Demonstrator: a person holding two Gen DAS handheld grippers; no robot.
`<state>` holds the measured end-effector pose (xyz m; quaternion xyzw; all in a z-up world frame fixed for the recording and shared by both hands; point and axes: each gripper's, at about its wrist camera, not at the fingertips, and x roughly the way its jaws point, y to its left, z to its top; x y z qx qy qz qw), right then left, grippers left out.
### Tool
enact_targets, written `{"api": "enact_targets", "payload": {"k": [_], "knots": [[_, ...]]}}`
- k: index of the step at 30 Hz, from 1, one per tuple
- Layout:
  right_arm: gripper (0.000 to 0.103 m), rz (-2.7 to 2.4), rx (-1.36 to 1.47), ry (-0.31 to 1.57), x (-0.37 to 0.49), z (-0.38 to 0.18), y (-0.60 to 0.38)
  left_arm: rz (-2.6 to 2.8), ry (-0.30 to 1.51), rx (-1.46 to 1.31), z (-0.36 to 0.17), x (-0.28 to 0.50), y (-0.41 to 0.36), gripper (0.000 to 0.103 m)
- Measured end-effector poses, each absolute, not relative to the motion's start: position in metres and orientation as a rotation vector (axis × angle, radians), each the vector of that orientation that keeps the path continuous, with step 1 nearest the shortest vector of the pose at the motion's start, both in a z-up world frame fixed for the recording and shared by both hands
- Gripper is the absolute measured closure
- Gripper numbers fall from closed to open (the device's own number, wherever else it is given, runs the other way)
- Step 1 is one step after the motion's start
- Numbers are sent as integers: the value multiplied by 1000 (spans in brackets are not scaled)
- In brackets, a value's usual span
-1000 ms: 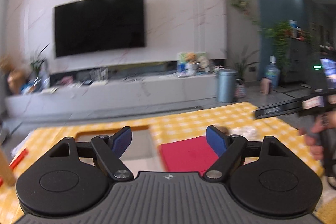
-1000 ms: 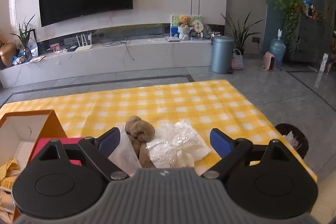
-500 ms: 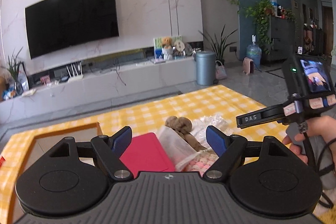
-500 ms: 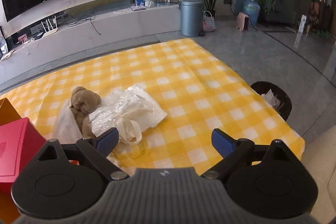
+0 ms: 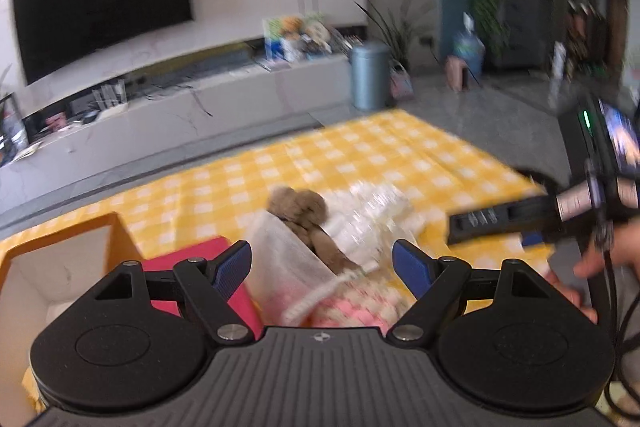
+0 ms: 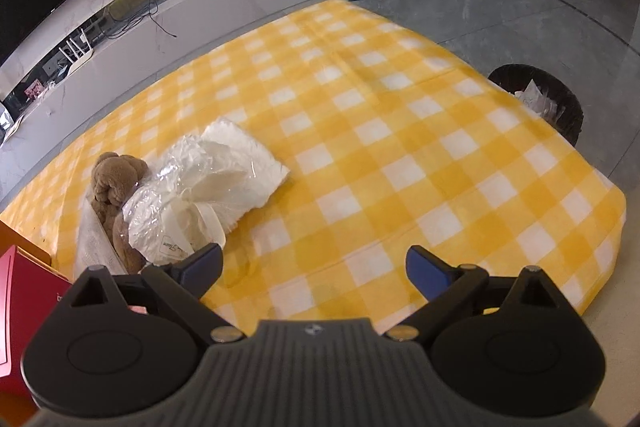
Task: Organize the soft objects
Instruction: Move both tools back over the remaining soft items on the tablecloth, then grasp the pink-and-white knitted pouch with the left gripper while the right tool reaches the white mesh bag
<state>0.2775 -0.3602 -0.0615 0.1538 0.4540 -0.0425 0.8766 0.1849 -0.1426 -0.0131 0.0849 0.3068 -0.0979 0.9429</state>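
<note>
Brown plush bear (image 6: 114, 183) lay w/ crinkly clear-wrapped white bundle (image 6: 208, 183) on yellow-checked desk (image 6: 400, 155), left tool (image 5: 322, 263) released, right tool (image 6: 314, 267) released.

A table draped in a yellow-and-white checked cloth (image 6: 380, 131) carries a small cluster of items along its left side. A brown plush teddy bear (image 6: 114, 183) lies against a crinkled clear plastic bag of white fabric (image 6: 208, 183), the two touching. A white mesh pouch (image 5: 288, 259) sits just beside the bear, with a pink-and-white knitted piece (image 5: 352, 307) near it. Further left stand a flat red box (image 5: 192, 259) and an open orange cardboard box with a white interior (image 5: 56, 267).
</note>
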Motion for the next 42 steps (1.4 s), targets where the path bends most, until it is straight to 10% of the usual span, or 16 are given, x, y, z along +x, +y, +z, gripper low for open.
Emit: {"api": "enact_targets", "payload": {"k": [22, 32, 42], "knots": [[7, -37, 319, 948, 282, -60, -346, -173, 706, 430, -131, 200, -192, 8], [7, -42, 337, 946, 282, -60, -349, -251, 725, 431, -133, 200, -186, 52], [7, -63, 360, 942, 279, -60, -354, -315, 802, 492, -124, 154, -179, 56]]}}
